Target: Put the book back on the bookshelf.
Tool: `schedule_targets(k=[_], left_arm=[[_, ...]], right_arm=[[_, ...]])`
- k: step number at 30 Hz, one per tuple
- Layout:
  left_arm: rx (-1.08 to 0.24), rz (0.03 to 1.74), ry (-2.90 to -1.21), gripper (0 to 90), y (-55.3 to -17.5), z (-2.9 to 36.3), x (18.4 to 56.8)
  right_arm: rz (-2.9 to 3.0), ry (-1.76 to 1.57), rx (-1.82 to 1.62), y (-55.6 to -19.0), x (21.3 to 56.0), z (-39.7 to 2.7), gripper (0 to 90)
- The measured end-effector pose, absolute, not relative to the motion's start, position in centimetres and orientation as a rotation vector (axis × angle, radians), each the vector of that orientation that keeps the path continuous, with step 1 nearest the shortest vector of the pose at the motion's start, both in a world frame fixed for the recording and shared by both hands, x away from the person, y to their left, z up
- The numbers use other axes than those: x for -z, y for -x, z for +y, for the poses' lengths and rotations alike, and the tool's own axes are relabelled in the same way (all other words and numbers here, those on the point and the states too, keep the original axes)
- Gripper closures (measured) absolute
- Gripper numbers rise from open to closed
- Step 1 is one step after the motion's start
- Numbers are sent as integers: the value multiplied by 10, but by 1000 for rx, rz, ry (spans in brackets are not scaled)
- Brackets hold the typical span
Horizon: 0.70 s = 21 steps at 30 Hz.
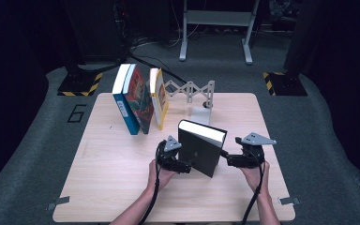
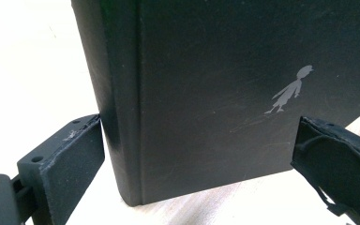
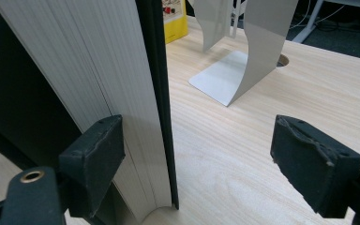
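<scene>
A thick black hardcover book (image 1: 201, 147) stands upright and slightly tilted on the pale wooden table (image 1: 112, 178), between my two grippers. In the left gripper view its spine and cover (image 2: 206, 93), with a small grey figure printed on it, sit between my left gripper's (image 2: 197, 140) wide jaws. One pad (image 2: 70, 164) rests against the spine side and the other stands clear of the cover, so the gripper is open. My right gripper (image 3: 199, 136) is open too. Its left pad (image 3: 96, 154) lies against the page edge (image 3: 103, 79) and its other pad hangs over bare table.
Three upright books, blue (image 1: 125, 101), red-covered (image 1: 140, 101) and yellow (image 1: 159, 98), lean together at the back left. A grey metal bookend (image 1: 199, 101) with a scissor-like extension stands behind the black book; its plate (image 3: 243, 61) shows in the right gripper view.
</scene>
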State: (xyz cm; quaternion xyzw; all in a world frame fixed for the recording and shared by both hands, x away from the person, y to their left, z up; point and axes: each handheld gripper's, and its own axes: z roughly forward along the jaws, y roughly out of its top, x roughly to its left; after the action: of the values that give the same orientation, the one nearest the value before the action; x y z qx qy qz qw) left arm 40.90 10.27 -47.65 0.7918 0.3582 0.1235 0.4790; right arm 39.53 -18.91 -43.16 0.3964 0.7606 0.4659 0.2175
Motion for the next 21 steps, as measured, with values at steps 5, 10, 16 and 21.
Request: schedule_targets(k=[5, 10, 16, 21], left_arm=[[-308, 874, -1935, 28, -407, 103, 476], [-316, 872, -1941, 28, -404, 105, 476], [-312, 868, -1949, 34, -402, 106, 476], [-305, 874, -1956, 59, -408, 110, 472]], right_arm=[[2107, -1100, -1292, -398, 431, -190, 167], [2111, -1099, -1291, -401, 431, -190, 168], [2121, -1096, -1285, -404, 431, -191, 164], [2108, -1091, -1294, -400, 428, -192, 153]])
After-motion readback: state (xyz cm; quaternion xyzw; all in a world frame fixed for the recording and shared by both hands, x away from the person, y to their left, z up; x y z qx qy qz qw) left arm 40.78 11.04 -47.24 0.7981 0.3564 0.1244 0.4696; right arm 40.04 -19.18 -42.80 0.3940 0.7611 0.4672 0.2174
